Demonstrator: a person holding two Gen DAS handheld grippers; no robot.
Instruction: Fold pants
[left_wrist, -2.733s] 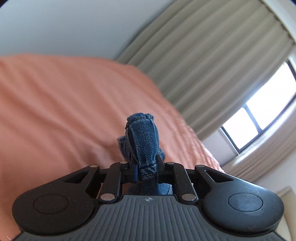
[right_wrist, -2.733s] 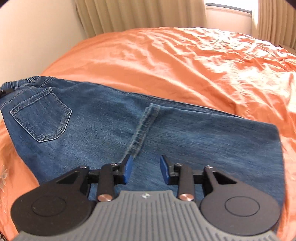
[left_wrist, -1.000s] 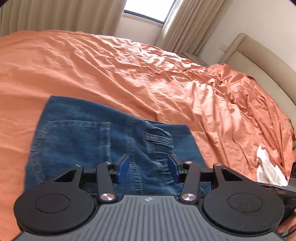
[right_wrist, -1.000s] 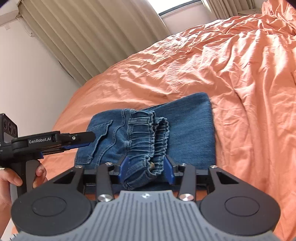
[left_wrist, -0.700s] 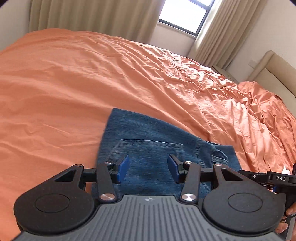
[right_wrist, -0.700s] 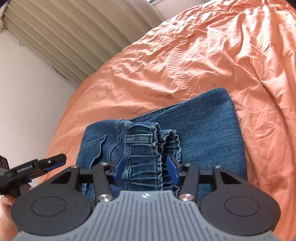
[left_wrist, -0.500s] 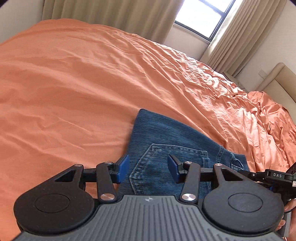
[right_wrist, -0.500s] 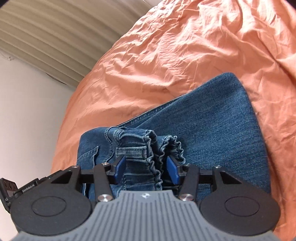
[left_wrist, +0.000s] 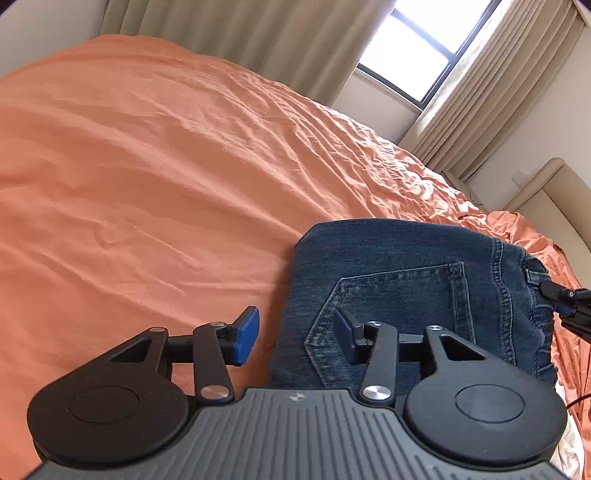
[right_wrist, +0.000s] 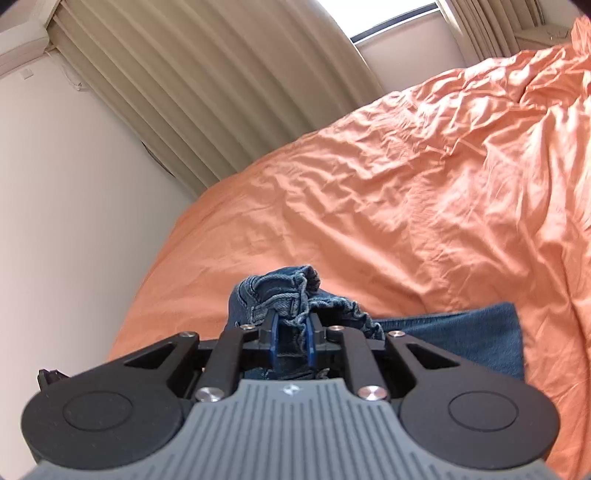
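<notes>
The pants (left_wrist: 402, 291), blue denim and already folded into a compact stack, are laid on the orange bedspread (left_wrist: 155, 177) near its near edge, back pocket uppermost in the left wrist view. Their gathered elastic waistband (right_wrist: 291, 291) is bunched and lifted above the rest of the stack in the right wrist view. It is pinched between the blue pads of the right gripper (right_wrist: 291, 341), whose jaws have just been closing and are now clamped on the denim.

The left gripper (left_wrist: 295, 339) is held over the left edge of the stack; its jaws stand apart, nothing is pressed between them, one pad is seen over the bedspread and the other over the pocket. Whether its pads touch the cloth cannot be told.

The bedspread is wrinkled toward the far side. Beige curtains (right_wrist: 207, 96) and a bright window (left_wrist: 410, 55) are seen beyond the bed, and a padded headboard (left_wrist: 554, 199) at the right.
</notes>
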